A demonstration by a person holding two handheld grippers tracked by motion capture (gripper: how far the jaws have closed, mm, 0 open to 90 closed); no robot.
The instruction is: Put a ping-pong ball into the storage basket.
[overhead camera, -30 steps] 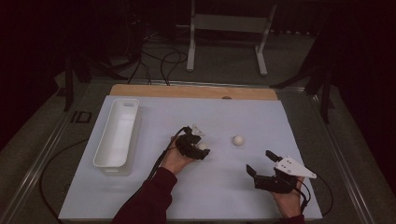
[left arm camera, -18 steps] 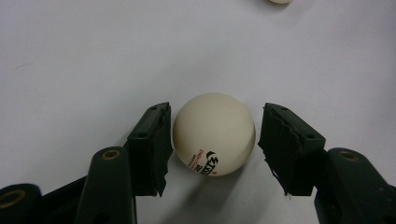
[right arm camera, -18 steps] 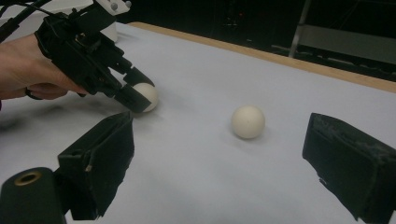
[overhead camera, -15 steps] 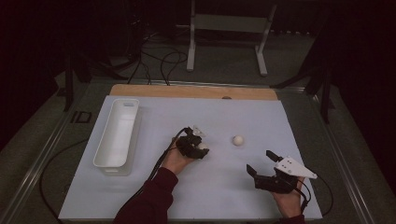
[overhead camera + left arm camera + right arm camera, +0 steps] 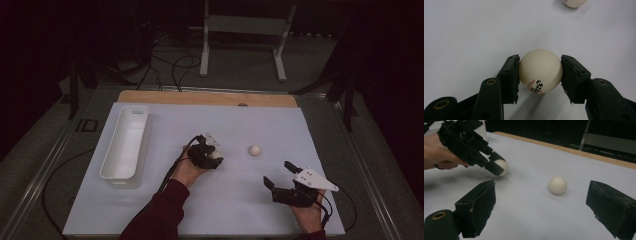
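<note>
A cream ping-pong ball (image 5: 540, 70) with printed lettering sits between the black pads of my left gripper (image 5: 540, 75), which is shut on it just above the white mat. From above, that gripper (image 5: 215, 158) is near the mat's middle, and the held ball (image 5: 503, 166) also shows in the right gripper view. A second cream ball (image 5: 255, 150) lies loose on the mat to its right, apart from both grippers. My right gripper (image 5: 278, 173) rests near the front right, open, its jaws wide with the loose ball (image 5: 557, 185) beyond them.
A long white tray (image 5: 120, 177) stands along the left of the white mat (image 5: 240, 120). A wooden strip (image 5: 200, 97) borders the mat's far edge. Cables and a metal stand (image 5: 245, 25) are on the floor beyond the table.
</note>
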